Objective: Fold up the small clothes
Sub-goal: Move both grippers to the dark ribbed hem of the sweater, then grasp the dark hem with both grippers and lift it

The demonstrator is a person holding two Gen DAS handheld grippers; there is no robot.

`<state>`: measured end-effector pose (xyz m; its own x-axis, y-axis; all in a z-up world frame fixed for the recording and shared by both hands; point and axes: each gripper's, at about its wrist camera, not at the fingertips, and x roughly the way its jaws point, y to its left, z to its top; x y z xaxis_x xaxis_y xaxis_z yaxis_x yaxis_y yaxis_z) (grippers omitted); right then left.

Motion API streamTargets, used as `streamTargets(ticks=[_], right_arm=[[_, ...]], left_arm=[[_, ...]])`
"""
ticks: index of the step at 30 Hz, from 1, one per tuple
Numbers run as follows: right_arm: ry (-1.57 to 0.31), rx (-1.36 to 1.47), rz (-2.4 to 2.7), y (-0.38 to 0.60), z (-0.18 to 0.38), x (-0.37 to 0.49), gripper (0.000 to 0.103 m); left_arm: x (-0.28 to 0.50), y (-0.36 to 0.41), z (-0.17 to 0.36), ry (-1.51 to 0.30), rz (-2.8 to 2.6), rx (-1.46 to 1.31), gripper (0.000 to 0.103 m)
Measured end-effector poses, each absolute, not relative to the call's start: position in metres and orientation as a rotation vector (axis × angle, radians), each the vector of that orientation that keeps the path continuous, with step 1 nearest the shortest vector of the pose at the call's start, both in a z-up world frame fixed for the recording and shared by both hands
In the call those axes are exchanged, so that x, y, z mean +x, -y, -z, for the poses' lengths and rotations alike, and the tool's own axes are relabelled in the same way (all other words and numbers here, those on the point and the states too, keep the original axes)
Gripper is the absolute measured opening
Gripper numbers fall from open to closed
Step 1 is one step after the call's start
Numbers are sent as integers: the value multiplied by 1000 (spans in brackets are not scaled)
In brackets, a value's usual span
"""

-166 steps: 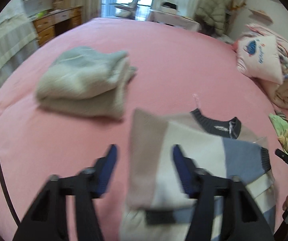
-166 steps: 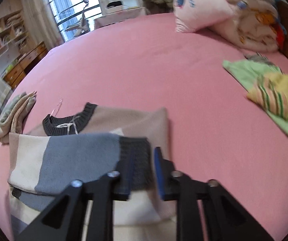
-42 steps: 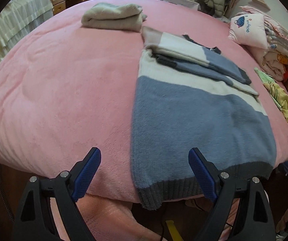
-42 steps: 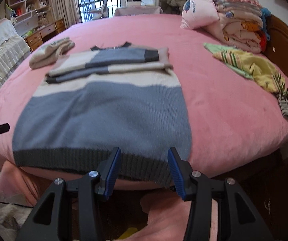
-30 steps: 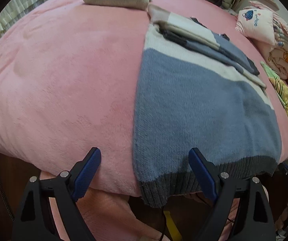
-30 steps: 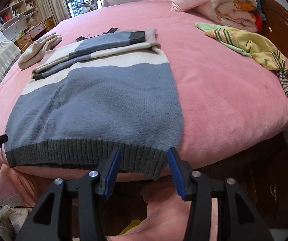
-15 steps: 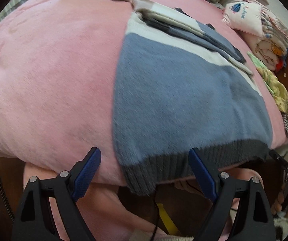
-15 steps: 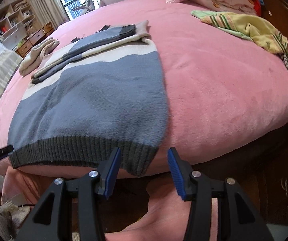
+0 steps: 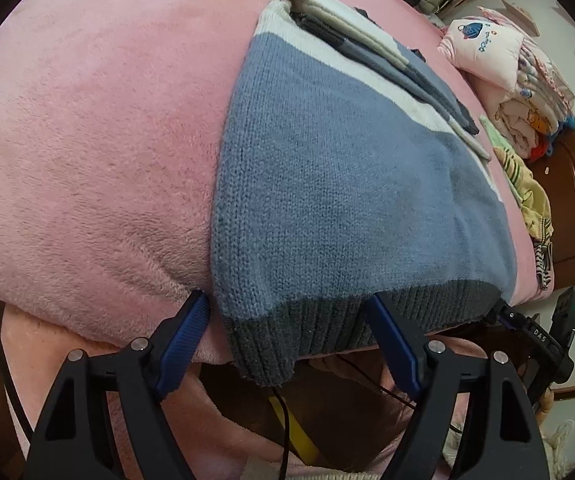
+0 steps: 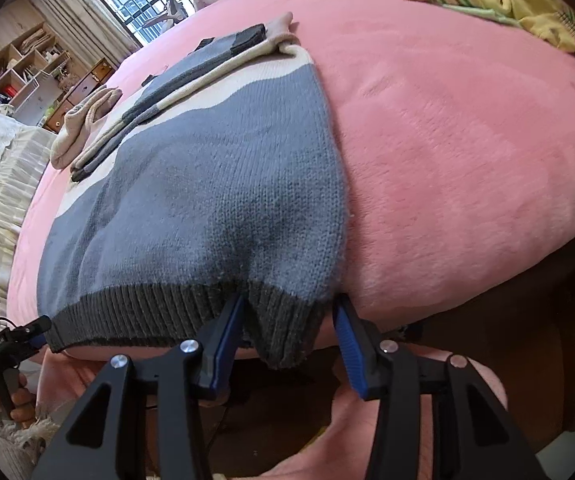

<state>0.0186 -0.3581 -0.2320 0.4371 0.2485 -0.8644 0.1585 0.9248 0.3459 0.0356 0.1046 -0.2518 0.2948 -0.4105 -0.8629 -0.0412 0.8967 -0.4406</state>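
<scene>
A blue, cream and grey knit sweater (image 9: pixel 339 176) lies flat on the pink bed (image 9: pixel 87 140), sleeves folded across its chest, its dark grey ribbed hem (image 9: pixel 287 332) hanging over the near edge. My left gripper (image 9: pixel 287 320) is open, its fingers straddling the hem's left corner. My right gripper (image 10: pixel 289 320) is open around the hem's right corner (image 10: pixel 283 328). The sweater (image 10: pixel 207 184) fills the middle of the right wrist view. Neither gripper holds cloth.
A folded beige garment (image 10: pixel 83 124) lies beyond the sweater's left shoulder. Yellow-green striped clothes (image 10: pixel 507 4) lie at the bed's right side, also in the left wrist view (image 9: pixel 527 196). Pillows and folded bedding (image 9: pixel 503 76) stack near the wooden headboard (image 9: pixel 571 216). Shelves (image 10: pixel 27 72) stand far left.
Both grippers have dropped lower and closed in on the bed's near edge. The hem corners now lie between their open fingers. The sweater has not moved.
</scene>
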Motion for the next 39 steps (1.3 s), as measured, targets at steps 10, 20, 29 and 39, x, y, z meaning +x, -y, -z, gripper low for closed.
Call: streamTargets(ticks=[10, 20, 29, 39], right_arm=[[-1101, 364, -141, 343, 219, 17, 16], [-968, 357, -186, 355, 156, 6, 15], [-877, 404, -213, 360, 108, 2, 13], [-922, 367, -174, 357, 116, 20, 12]], left_arm=[[35, -101, 245, -1232, 278, -427, 17], [36, -101, 185, -1082, 400, -431, 13], [37, -122, 131, -964, 466, -591, 10], [44, -127, 161, -1072, 385, -587, 10]])
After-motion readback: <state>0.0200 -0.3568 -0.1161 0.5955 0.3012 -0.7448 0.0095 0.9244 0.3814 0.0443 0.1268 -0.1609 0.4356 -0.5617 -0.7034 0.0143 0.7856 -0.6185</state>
